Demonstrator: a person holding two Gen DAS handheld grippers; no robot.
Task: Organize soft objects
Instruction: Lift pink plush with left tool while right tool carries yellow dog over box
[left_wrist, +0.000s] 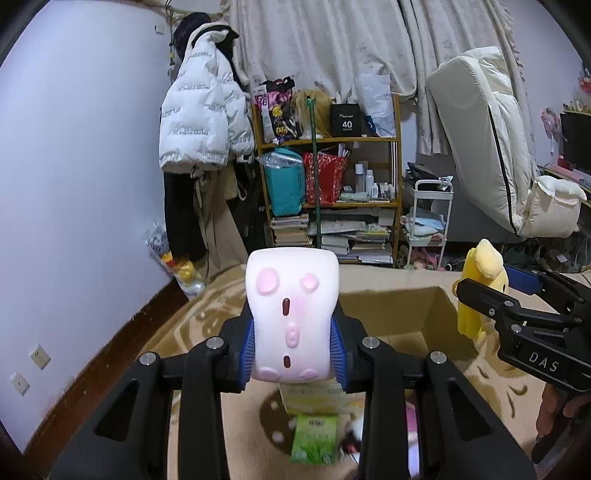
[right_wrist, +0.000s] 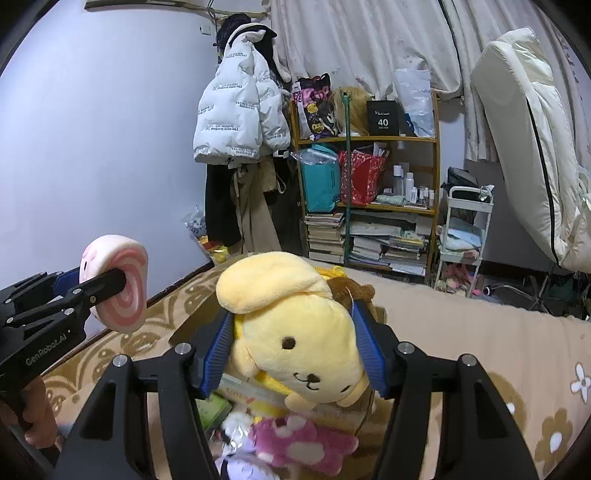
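My left gripper (left_wrist: 292, 341) is shut on a white squishy toy with pink marks (left_wrist: 291, 314), held in the air; it also shows in the right wrist view (right_wrist: 118, 288) as a pink-swirled roll. My right gripper (right_wrist: 291, 350) is shut on a yellow plush dog (right_wrist: 295, 332), held above the bed; the plush also shows in the left wrist view (left_wrist: 480, 288). An open cardboard box (left_wrist: 406, 317) sits on the bed beyond the white toy. A pink plush (right_wrist: 303, 443) lies below the yellow one among other soft items.
A patterned beige blanket (right_wrist: 480, 350) covers the bed. A green packet (left_wrist: 316, 437) lies below the left gripper. Beyond stand a wooden shelf (left_wrist: 328, 177) with bags and books, a white jacket (left_wrist: 199, 122), a small white cart (left_wrist: 428, 221) and a leaning mattress (left_wrist: 487, 140).
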